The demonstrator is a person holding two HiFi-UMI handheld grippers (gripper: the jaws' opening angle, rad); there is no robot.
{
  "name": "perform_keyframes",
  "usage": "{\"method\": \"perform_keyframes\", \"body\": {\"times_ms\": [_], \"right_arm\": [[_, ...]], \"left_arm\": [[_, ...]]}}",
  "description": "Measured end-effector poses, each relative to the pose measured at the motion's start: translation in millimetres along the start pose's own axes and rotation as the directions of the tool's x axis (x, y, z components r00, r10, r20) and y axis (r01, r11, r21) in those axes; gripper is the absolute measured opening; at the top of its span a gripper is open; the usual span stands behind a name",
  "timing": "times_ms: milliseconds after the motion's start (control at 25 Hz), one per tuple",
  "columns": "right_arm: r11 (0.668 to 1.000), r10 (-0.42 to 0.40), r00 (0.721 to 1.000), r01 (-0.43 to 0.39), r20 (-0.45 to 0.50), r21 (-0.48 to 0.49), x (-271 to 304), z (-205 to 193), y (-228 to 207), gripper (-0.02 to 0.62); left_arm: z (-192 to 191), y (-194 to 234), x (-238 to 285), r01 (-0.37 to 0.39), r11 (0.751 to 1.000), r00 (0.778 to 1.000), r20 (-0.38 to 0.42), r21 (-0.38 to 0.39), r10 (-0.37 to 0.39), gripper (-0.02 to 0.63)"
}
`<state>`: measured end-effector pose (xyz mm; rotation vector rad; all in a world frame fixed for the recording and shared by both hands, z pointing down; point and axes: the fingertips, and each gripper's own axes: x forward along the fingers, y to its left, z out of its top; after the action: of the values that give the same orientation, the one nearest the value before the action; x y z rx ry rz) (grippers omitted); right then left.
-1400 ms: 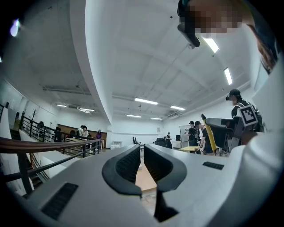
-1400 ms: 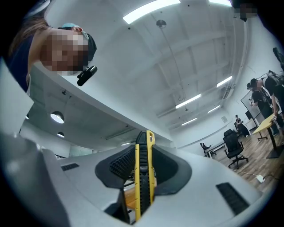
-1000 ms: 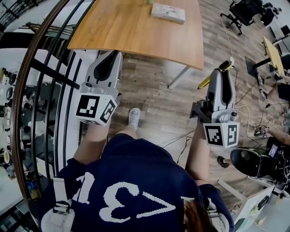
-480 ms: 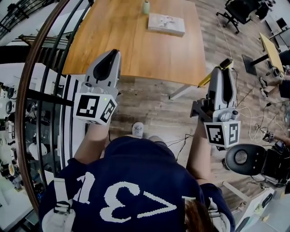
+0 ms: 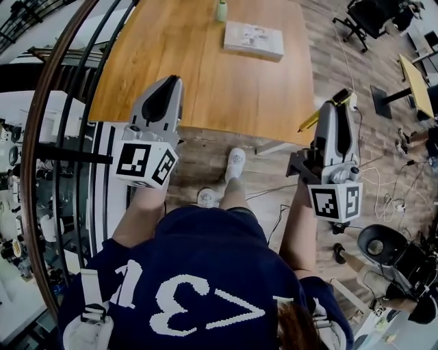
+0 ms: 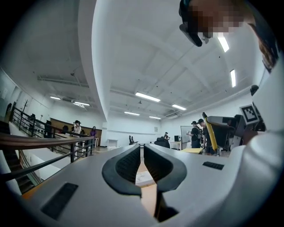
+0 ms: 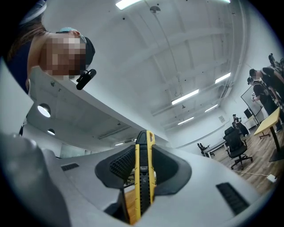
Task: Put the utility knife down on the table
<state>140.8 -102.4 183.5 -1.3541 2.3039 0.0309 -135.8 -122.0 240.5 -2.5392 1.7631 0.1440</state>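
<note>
My right gripper (image 5: pixel 340 102) is shut on a yellow and black utility knife (image 7: pixel 143 177), which stands upright between its ribbed pads and pokes past the tips (image 5: pixel 340 96). It hovers over the front right corner of the wooden table (image 5: pixel 205 68). My left gripper (image 5: pixel 164 89) hangs over the table's front left edge, its jaws nearly together with nothing between them; in the left gripper view (image 6: pixel 141 164) only a thin gap shows.
On the table's far side lie a white box (image 5: pixel 253 37) and a small green bottle (image 5: pixel 222 10). A curved black railing (image 5: pixel 61 123) runs at the left. Office chairs (image 5: pixel 373 17), cables and a stool (image 5: pixel 380 243) stand on the wood floor to the right.
The person has stepped forward, so the table has come closer under both grippers. Both grippers keep their pose and the knife stays held.
</note>
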Motion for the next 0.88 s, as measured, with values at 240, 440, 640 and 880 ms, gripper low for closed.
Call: {"method": "perform_keyframes", "body": {"times_ms": [240,440,640,880], "right_arm": [[0.997,0.063,0.998,-0.063,-0.001,0.039,61,-24,-46,0.126],[0.992,0.117,0.993,-0.116,-0.009,0.057,109,-41,-97,0.126],[0.982,0.181,0.983,-0.179,-0.022,0.056,127,-65,-124,0.126],[0.976,0.209,0.977,-0.206,-0.042,0.067,120,-87,-137,0.126]], "left_arm": [[-9,16,58,-0.068,0.997,0.998,-0.003,0.036,0.069,0.035],[-20,21,114,-0.124,0.991,0.992,0.013,0.051,0.124,0.035],[-46,11,139,-0.137,0.989,0.99,0.031,0.049,0.135,0.028],[-70,0,142,-0.171,0.985,0.984,0.055,0.027,0.169,0.028]]}}
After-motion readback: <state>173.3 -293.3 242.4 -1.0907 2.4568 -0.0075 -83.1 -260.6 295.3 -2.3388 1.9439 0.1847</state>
